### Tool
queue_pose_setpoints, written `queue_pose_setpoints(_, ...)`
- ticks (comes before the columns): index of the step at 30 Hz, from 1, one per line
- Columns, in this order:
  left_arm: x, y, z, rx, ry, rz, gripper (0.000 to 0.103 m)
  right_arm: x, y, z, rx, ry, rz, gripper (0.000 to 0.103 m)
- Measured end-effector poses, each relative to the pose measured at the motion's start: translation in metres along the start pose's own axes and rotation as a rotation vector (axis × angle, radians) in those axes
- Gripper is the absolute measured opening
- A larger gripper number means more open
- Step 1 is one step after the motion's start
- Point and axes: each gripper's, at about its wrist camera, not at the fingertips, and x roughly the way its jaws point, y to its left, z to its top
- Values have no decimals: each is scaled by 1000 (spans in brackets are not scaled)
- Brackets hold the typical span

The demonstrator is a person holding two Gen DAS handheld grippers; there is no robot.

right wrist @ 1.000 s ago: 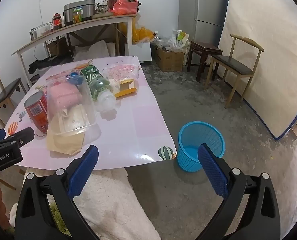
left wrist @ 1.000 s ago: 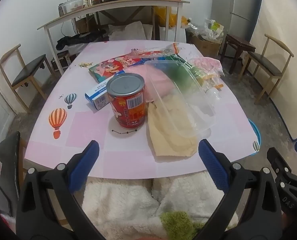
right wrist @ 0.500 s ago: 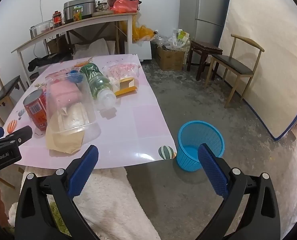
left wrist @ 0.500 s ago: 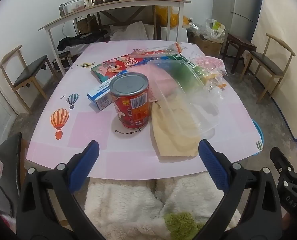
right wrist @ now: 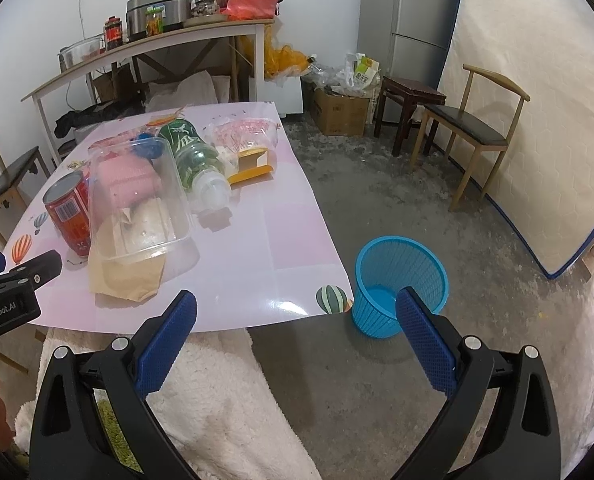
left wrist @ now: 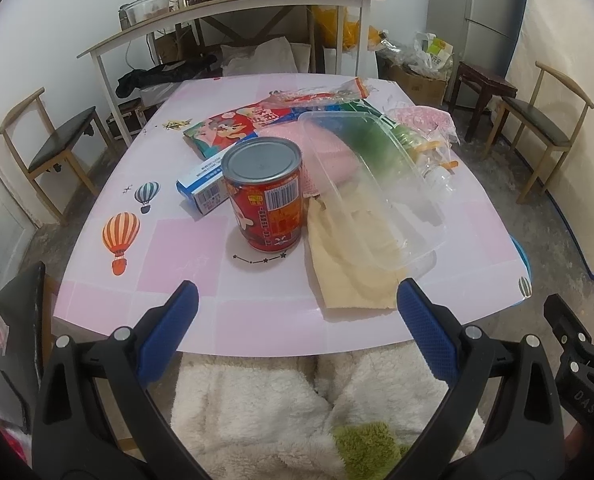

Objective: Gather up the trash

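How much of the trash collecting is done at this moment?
Done: nothing; the blue basket looks empty. In hand: nothing; left gripper and right gripper are open. Left: red can, clear container, green bottle on the table.

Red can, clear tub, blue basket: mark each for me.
red can (left wrist: 271, 212), left wrist view, on its label.
clear tub (right wrist: 137, 200), right wrist view, on its upturned wall.
blue basket (right wrist: 409, 252), right wrist view, on its rim.

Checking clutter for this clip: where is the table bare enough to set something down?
Bare: the near-left table around the balloon prints, left of the can, and the right strip toward the bin. Crowded: from the can and tub back to the bottle.
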Motion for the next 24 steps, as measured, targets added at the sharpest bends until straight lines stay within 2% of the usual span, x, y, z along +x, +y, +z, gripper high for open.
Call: queue_pose_setpoints(24,2,3,-1,6,12,12,96,3,3,0,-13,18,-8,97)
